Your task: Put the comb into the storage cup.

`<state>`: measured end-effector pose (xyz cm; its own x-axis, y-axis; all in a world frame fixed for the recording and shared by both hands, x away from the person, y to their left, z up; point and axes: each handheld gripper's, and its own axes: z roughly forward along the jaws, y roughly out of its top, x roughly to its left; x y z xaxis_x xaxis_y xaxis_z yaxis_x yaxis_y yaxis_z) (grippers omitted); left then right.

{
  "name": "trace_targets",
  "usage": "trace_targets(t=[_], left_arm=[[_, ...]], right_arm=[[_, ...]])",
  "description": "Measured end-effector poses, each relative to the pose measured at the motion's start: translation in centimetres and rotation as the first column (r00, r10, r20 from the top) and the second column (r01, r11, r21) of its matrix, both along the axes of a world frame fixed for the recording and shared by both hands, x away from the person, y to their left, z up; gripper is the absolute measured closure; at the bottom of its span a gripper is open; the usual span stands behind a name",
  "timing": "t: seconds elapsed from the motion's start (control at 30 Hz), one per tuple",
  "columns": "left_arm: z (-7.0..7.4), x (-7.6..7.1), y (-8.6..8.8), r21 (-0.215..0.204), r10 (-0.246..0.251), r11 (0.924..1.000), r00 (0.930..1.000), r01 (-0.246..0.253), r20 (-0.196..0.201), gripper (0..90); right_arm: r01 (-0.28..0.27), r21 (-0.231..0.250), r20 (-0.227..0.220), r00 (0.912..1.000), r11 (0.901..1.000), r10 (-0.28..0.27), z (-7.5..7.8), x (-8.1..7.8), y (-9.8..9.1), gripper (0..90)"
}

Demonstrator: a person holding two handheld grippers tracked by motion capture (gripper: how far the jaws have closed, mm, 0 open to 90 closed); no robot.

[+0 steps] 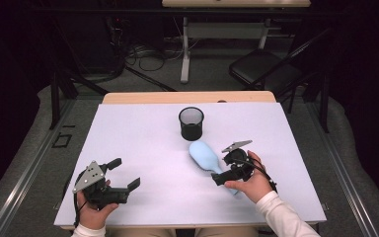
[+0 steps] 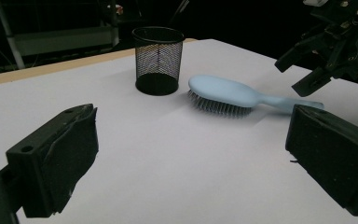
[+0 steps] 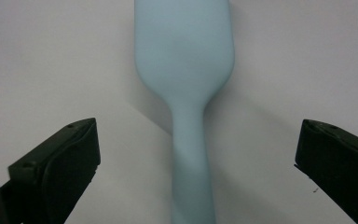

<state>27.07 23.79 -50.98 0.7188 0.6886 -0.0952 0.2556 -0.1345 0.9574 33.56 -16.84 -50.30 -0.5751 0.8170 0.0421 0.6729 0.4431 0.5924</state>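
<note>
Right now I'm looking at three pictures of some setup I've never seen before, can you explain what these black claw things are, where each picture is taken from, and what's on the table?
No robot here: a person sits at a table holding a two-jaw tool in each hand. The high view looks down from above the person's side. The left hand-held gripper hangs over bare table with its jaws apart. The right hand-held gripper hangs over the handle of a light blue hairbrush.

The other two pictures come from small cameras riding on the tools, so the black blocks at the bottom corners are each tool's own jaws. The left gripper view looks across the white table at a black mesh cup, the hairbrush lying bristles down beside it, and the other tool. The right gripper view looks straight down on the brush handle, centred between open jaws.

Nothing is held yet.
</note>
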Motion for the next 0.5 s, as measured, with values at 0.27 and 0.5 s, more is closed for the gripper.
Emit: trace_targets(t=[0.27,0.5], left_arm=[[-0.01,-0.01,-0.03,-0.001,0.001,1.0000,1.0000,-0.001,0.000,2.3],[-0.01,0.00,-0.02,-0.001,0.001,1.0000,1.0000,-0.001,0.000,2.3]], right_arm=[[-0.015,-0.027,-0.019,0.9997,0.9995,0.014,-0.08,0.42,0.54,0.0],[-0.030,-0.041,-0.029,0.9992,0.9987,0.029,-0.27,0.93,0.92,0.1]])
